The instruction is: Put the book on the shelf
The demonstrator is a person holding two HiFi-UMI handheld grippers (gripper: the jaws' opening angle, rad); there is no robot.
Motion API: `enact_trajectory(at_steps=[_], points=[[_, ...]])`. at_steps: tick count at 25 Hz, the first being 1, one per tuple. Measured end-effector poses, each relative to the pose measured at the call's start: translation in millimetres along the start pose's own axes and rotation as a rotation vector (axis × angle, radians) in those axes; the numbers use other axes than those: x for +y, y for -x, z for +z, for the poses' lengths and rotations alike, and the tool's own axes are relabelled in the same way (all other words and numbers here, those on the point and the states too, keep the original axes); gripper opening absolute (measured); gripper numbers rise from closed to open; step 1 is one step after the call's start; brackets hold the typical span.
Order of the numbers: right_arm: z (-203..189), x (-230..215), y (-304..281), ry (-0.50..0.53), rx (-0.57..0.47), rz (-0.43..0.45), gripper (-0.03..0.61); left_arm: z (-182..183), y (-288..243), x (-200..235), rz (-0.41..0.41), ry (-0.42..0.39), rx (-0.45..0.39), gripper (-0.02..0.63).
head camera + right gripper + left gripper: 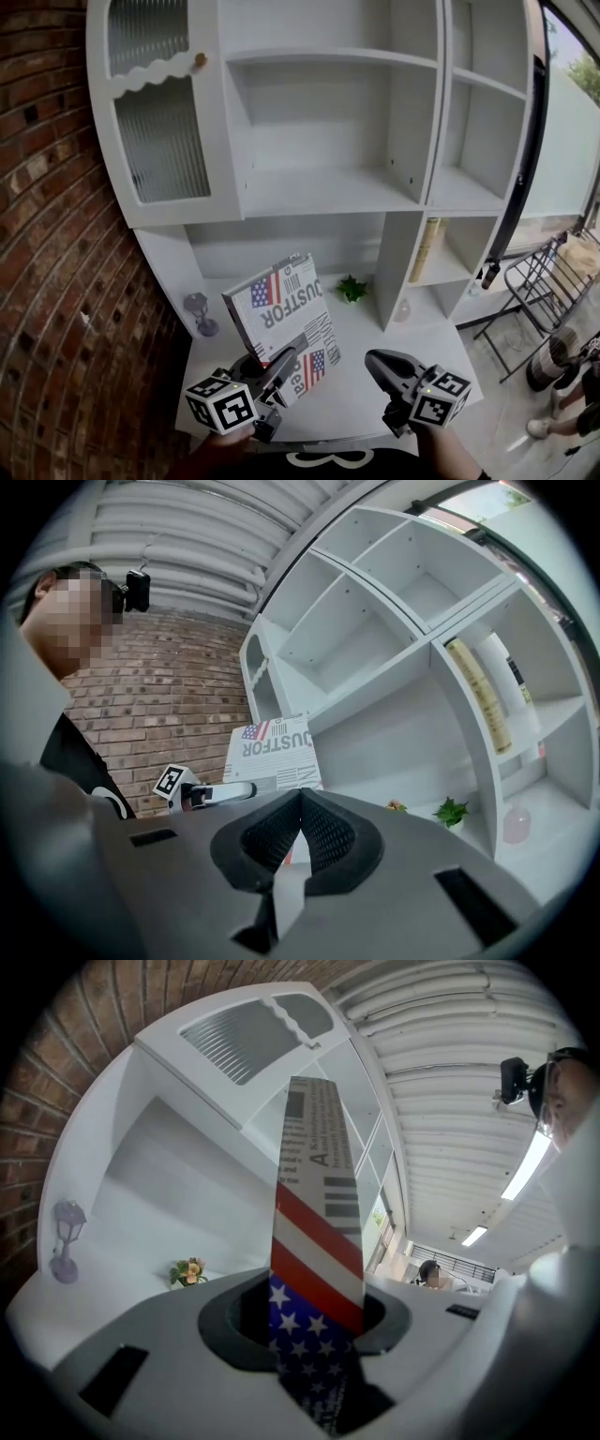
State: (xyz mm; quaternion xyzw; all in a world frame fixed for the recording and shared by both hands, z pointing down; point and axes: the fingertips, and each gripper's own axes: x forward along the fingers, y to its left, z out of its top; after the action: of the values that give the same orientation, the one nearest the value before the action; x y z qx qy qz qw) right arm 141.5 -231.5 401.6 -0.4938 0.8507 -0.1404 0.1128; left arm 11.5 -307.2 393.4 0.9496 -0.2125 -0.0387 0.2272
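Left hand-held gripper (278, 364) has the book (282, 314), jaws clamped narrow on its lower corner. In the left gripper view the book (316, 1241) runs edge-on, straight out from between the pads. Right hand-held gripper (379, 360) sits just to the right of the left one, jaws pressed together with nothing between them, clear of the book. Seen from the right one, the book (272, 752) is close by on its left, but the left one has the hold.

The book's long axis climbs up and away from the left jaws, leaning a touch, its top edge pointing into the shelf (323, 190) ahead. Beyond and above the book are wide bays. Lower down, past its right edge, there's a small plant (352, 288), and farther right a gold volume (429, 248) stands in a side bay.

My read is that the book isn't placed yet. The carry goes forward and up from the left hand-held gripper, and the book has to enter a bay upright without clipping the board above.
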Motion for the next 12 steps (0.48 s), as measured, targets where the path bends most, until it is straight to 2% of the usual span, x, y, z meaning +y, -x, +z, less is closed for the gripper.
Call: enact_trajectory(at_steps=[8, 12], points=[[24, -16, -9, 0.022, 0.002, 0.107, 0.011, 15, -13, -10, 0.068, -0.024, -0.052, 0.153], [36, -18, -17, 0.032, -0.007, 0.154, 0.011, 31, -17, -17, 0.092, -0.073, -0.075, 0.153]])
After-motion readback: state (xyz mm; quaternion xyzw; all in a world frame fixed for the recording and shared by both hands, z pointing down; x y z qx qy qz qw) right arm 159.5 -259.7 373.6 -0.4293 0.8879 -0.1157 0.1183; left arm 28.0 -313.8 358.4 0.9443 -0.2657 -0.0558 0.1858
